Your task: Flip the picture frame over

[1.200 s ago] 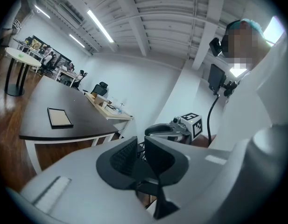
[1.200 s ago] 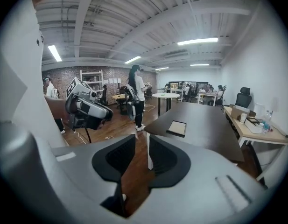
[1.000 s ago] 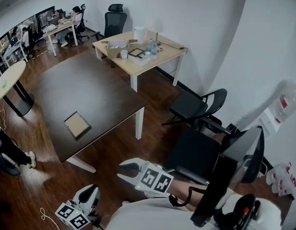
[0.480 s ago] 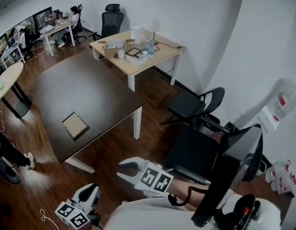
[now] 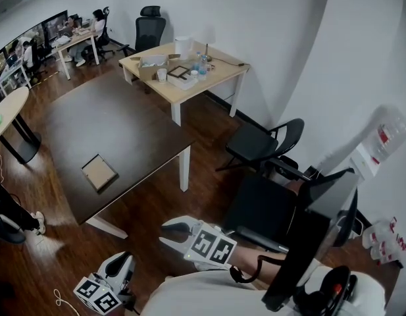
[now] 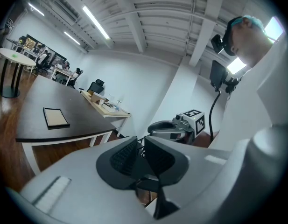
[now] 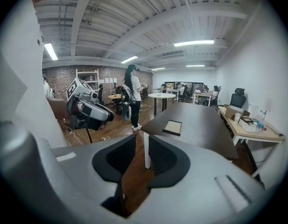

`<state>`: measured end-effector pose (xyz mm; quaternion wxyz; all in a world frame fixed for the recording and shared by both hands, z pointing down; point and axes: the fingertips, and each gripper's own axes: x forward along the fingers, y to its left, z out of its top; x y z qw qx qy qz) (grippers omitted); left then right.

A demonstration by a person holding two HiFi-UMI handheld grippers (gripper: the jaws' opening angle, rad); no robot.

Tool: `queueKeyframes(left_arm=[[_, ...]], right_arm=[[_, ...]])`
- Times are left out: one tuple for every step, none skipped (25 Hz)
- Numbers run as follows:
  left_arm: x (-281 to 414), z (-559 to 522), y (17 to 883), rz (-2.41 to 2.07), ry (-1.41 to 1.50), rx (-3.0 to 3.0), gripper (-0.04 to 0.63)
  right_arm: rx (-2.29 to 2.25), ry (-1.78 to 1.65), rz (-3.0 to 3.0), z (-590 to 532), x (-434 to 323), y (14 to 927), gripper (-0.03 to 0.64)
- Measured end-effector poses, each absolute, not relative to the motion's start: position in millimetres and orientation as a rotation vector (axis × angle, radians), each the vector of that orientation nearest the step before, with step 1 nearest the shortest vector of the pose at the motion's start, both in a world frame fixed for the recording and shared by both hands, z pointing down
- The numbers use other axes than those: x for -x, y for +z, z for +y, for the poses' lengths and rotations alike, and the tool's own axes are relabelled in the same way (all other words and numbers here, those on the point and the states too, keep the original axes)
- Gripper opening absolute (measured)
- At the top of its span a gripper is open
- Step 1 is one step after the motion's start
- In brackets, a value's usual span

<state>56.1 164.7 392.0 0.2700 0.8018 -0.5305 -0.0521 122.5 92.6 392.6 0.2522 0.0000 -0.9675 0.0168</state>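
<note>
The picture frame lies flat on the dark table, near its front corner, with a light panel facing up inside a dark border. It also shows in the left gripper view and the right gripper view. Both grippers hang low by the person's body, well short of the table. My left gripper has its jaws together with only a thin slit and nothing between them. My right gripper looks the same, with bare floor showing through the slit.
A light wooden table with boxes and bottles stands behind the dark one. A black chair sits to the right by the wall. A round table is at far left. A person stands beyond the table's end.
The view has drifted a little, so the table and frame sit slightly further left. Both grippers keep their place and state.
</note>
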Motion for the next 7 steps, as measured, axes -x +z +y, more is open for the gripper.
queueKeyframes(left_arm=[[-55.6,164.6,392.5,-1.429,-0.139,-2.159,0.048],[-55.0,164.7,393.2,-1.428,-0.139,-2.157,0.048],[-54.5,165.0,393.9,-1.427,-0.140,-2.156,0.048],[-54.1,165.5,394.5,-1.427,-0.143,-2.155,0.048],[-53.6,166.2,395.0,-1.427,-0.145,-2.154,0.048],[-53.0,166.9,395.5,-1.427,-0.145,-2.153,0.048],[-52.4,167.7,396.0,-1.427,-0.146,-2.152,0.048]], right_arm=[[-0.002,0.047,-2.629,92.4,-123.1,392.7,0.091],[-0.004,0.048,-2.627,92.5,-123.5,393.1,0.091],[-0.005,0.049,-2.625,92.9,-123.9,393.6,0.091],[-0.006,0.049,-2.624,93.4,-123.9,394.2,0.091],[-0.006,0.048,-2.622,93.9,-123.8,394.7,0.091],[-0.006,0.046,-2.622,94.5,-123.5,395.1,0.091],[-0.006,0.045,-2.621,95.0,-123.2,395.4,0.091]])
